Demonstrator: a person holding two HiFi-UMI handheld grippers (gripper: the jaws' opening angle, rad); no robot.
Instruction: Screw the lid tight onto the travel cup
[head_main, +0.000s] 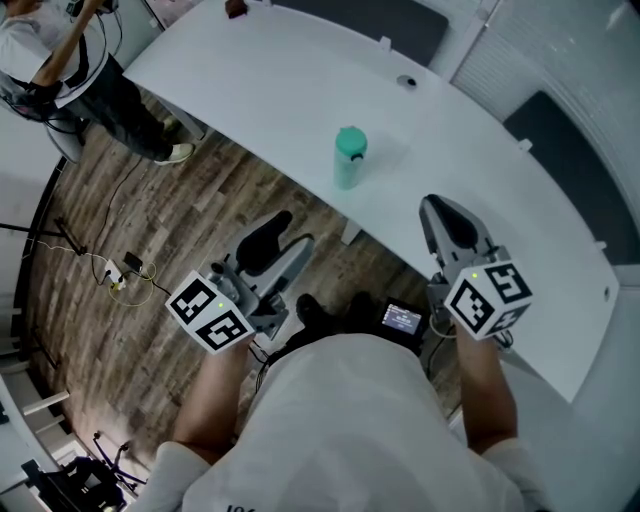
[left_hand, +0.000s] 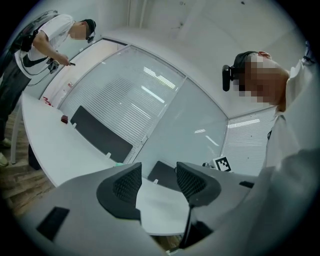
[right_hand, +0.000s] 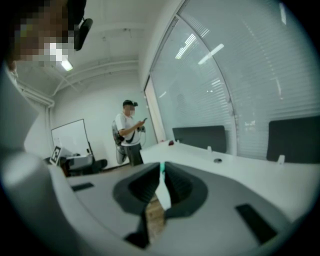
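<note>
Task thing: the pale green, see-through travel cup (head_main: 348, 170) stands upright on the curved white table (head_main: 280, 90), near the table's front edge.
Lid: the round teal lid (head_main: 351, 142) sits on top of the cup; I cannot tell how tight.
Left gripper (head_main: 285, 242): I hold it off the table's edge, over the wood-pattern floor (head_main: 150, 220), low and left of the cup and well apart from it.
Left jaws: released. In the left gripper view (left_hand: 157, 172) my two dark ribbed pads stand apart, with only table surface between them.
Right gripper (head_main: 440, 208): at the table's front edge, right of the cup and well apart from it.
Right jaws: clenched on nothing. In the right gripper view (right_hand: 162, 172) the pads leave a thin slit, and a sliver of teal shows through it from farther off.
Marker cubes: one on each gripper, left (head_main: 210, 312) and right (head_main: 488, 295), both close to my body.
Background: a person in a white top (head_main: 55, 60) stands at the table's far left end; dark panels (head_main: 380, 25) line its far side.
</note>
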